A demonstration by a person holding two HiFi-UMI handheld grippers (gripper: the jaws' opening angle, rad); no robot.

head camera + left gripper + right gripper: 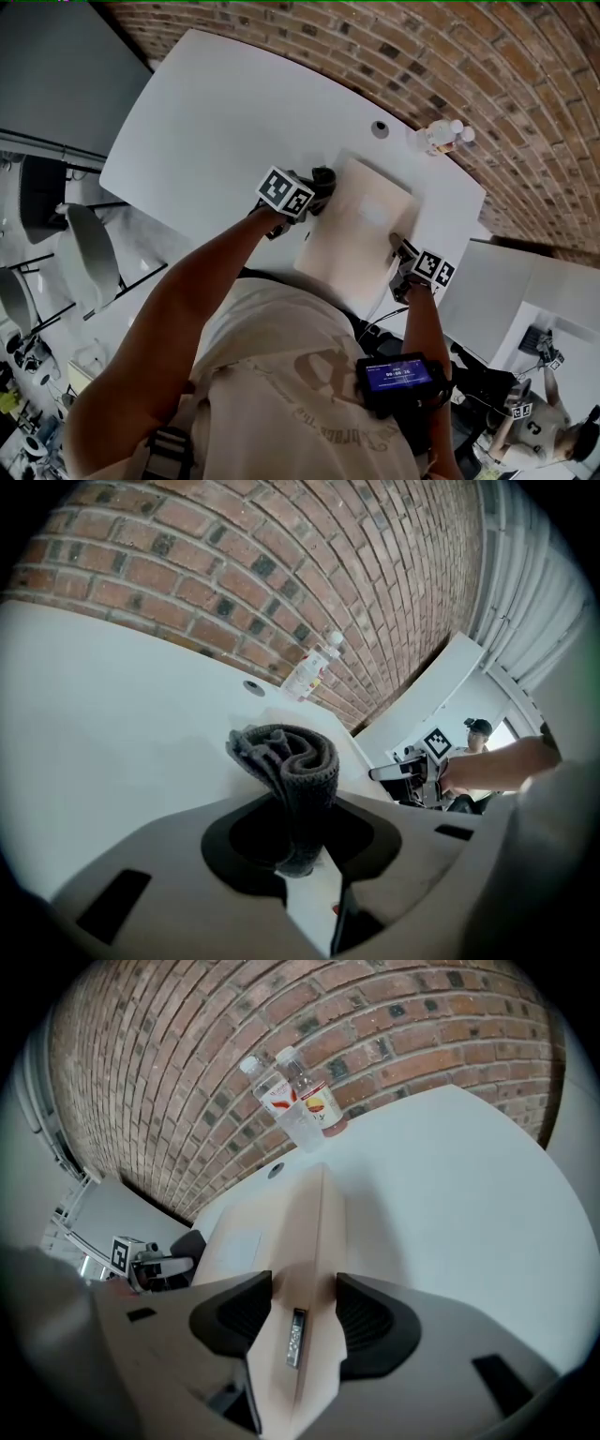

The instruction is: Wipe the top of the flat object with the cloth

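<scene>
The flat object (361, 234), a pale beige slab, lies on the white table (225, 112) in front of the person, its far corner toward the brick wall (422, 47). Its top face is bare apart from a faint lighter rectangle near the middle.

The right gripper (401, 248) is at the slab's near right edge. In the right gripper view its jaws are clamped on that edge, one pad on each side of the beige board (300, 1241), with the right gripper (302, 1312) lined up along the length of the board.

The cloth (322, 180), dark grey and bunched into a folded roll, is at the slab's far left edge. Whether it presses on the top face cannot be confirmed from the head view. The left gripper (314, 192) has its jaws closed on the lower part of the cloth (286, 761), and the roll stands up ahead of the left gripper (298, 841). The left gripper view also shows the right gripper beyond it, with the marker cube facing the camera.

Two clear plastic bottles (445, 136) with red and yellow labels stand together at the table's far edge against the wall, well apart from the slab. A small round opening (379, 128) in the tabletop lies between the bottles and the slab's far corner. A dark device with a lit blue screen (398, 375) is at the person's waist.
</scene>
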